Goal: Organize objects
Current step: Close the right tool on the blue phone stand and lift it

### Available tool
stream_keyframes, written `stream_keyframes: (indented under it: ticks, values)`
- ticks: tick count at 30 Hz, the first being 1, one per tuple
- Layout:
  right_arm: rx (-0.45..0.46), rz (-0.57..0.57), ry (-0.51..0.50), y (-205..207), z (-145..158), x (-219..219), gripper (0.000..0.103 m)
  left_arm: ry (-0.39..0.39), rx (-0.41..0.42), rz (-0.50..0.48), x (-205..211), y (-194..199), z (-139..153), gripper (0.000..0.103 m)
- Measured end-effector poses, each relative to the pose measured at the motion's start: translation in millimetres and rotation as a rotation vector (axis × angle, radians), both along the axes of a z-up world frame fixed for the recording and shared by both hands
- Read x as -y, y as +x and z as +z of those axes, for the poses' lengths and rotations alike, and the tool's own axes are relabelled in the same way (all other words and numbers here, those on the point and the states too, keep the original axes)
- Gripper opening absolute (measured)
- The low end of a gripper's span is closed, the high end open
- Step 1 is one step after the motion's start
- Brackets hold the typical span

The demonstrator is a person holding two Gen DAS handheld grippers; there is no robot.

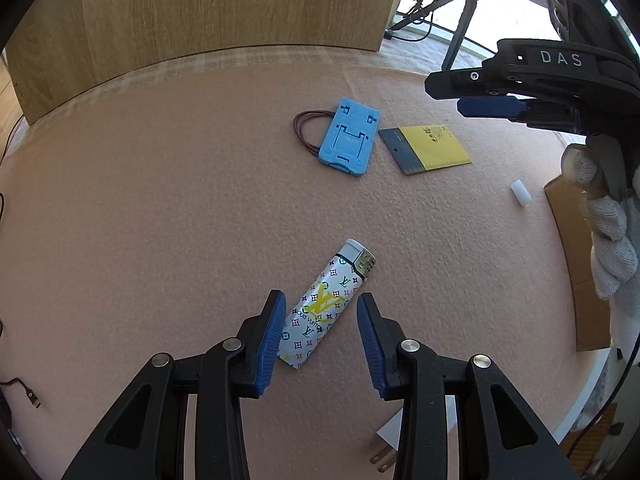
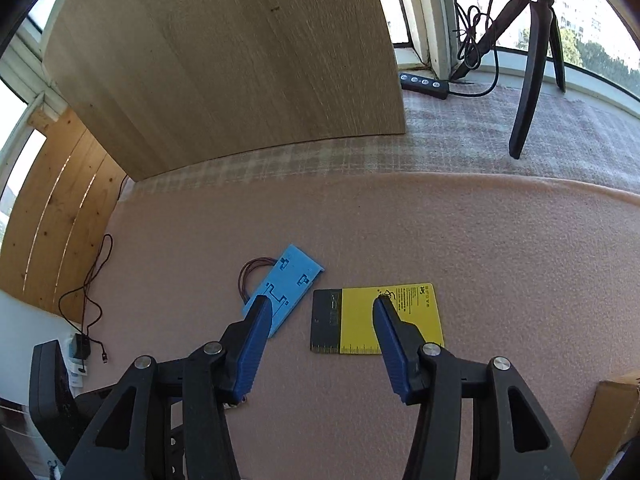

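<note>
A silver patterned lighter [image 1: 326, 304] lies on the pink mat. My left gripper [image 1: 322, 330] is open, its jaws either side of the lighter's lower half, left pad close to it. A blue plastic stand [image 1: 349, 136] lies farther back beside a loop of brown rubber bands [image 1: 306, 130] and a yellow and black card [image 1: 426, 148]. My right gripper [image 2: 318, 338] is open and empty above the mat, with the blue stand [image 2: 286, 290] and the card [image 2: 376, 318] just ahead of its fingertips. It also shows in the left wrist view [image 1: 500, 94] at the upper right.
A wooden panel [image 2: 224, 64] stands at the back. A small white cylinder [image 1: 521, 192] lies on the mat to the right. A cardboard box [image 1: 576, 264] sits at the right edge. A tripod [image 2: 532, 56] and cables stand by the window. A plug [image 1: 386, 456] lies near.
</note>
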State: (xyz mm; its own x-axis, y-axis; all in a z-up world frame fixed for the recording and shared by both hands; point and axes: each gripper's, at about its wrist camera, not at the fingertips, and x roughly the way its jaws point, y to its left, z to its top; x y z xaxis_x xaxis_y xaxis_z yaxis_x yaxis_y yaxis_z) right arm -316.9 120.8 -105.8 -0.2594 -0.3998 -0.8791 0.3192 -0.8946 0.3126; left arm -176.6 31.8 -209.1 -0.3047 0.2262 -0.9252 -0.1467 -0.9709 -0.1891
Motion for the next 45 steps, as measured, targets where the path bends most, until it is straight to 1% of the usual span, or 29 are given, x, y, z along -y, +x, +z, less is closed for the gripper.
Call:
stream_keyframes:
  ticks: [3,7,10,15,19,23,26,33,34,36,39,42,45]
  values:
    - [-0.017,-0.007,0.061,-12,-11,20,0.048,0.013,0.009,0.009,3,-3,-4,0.04]
    - [-0.005,-0.005,0.077,-26,-25,42,0.048,0.026,0.015,0.01,6,-5,-7,0.04]
    - [-0.007,0.013,0.104,-31,-34,59,0.048,0.036,0.018,0.014,7,-5,-8,0.04]
    - [-0.018,0.057,0.18,-34,-46,80,0.048,0.041,0.018,0.011,8,-6,-6,0.04]
    - [-0.01,0.075,0.181,-29,-50,79,0.048,0.031,0.016,0.013,10,-8,-6,0.04]
    - [0.008,0.115,0.167,-18,-50,72,0.037,0.036,0.018,0.017,12,-9,-7,0.04]
    - [-0.021,0.166,0.198,-4,-50,71,0.037,0.036,0.017,0.017,13,-9,-6,0.04]
    - [-0.027,0.253,0.227,19,-46,64,0.036,0.02,0.011,0.021,16,-7,-4,0.04]
    - [-0.024,0.249,0.219,19,-44,62,0.035,0.02,0.01,0.02,18,-8,-3,0.04]
    - [-0.023,0.229,0.161,18,-37,56,0.035,0.023,0.009,0.022,21,-8,-4,0.04]
    - [-0.024,0.221,0.138,15,-35,56,0.035,0.021,0.007,0.031,17,1,-7,0.04]
    - [-0.013,0.22,0.121,14,-37,60,0.035,0.017,0.006,0.034,15,5,-7,0.039]
    - [-0.024,0.234,0.151,14,-37,67,0.035,0.014,0.008,0.037,18,5,-7,0.038]
